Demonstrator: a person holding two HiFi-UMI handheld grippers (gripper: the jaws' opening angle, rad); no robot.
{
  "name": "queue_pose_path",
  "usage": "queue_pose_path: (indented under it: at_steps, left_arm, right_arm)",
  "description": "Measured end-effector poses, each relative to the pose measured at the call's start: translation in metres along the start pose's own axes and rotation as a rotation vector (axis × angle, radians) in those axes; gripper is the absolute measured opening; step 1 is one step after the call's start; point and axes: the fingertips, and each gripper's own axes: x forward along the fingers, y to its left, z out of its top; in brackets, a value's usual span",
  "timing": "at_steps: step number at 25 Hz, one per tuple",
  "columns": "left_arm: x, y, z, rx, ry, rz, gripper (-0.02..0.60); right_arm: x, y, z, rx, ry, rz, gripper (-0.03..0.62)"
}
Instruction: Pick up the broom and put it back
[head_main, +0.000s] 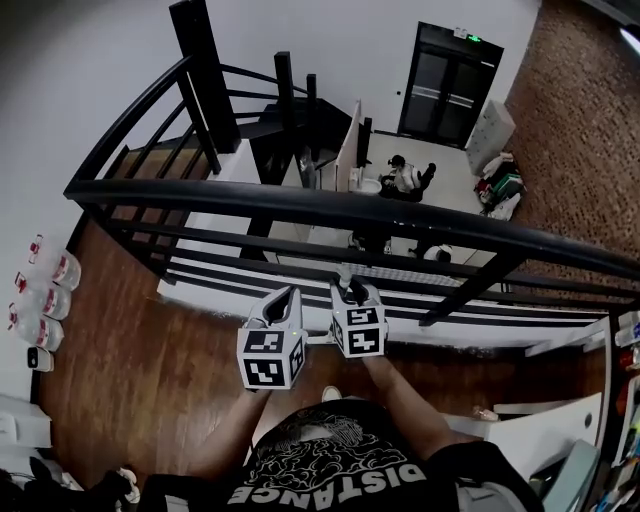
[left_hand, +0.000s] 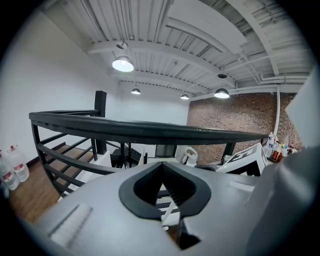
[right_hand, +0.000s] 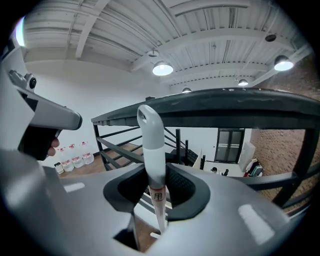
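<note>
At a mezzanine's black railing (head_main: 300, 205), the left gripper (head_main: 288, 297) and right gripper (head_main: 353, 291) sit side by side, a pale broom handle (head_main: 346, 271) rising from the right one. Water bottles (head_main: 42, 292) stand well left of the left gripper on the wooden floor (head_main: 150, 360).

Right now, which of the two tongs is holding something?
The right tongs, clamped on the white plastic broom handle; the left tongs are shut and empty.

One left gripper (head_main: 290, 293), one right gripper (head_main: 352, 289), one broom (right_hand: 153, 150)
</note>
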Motion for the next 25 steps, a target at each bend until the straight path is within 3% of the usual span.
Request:
queue_pose_path:
  at_steps: [25]
  left_arm:
    - [0.065, 0.002, 0.008, -0.02, 0.031, 0.005, 0.006]
  right_arm:
    - [0.068, -0.058, 0.024, 0.013, -0.001, -0.005, 0.1]
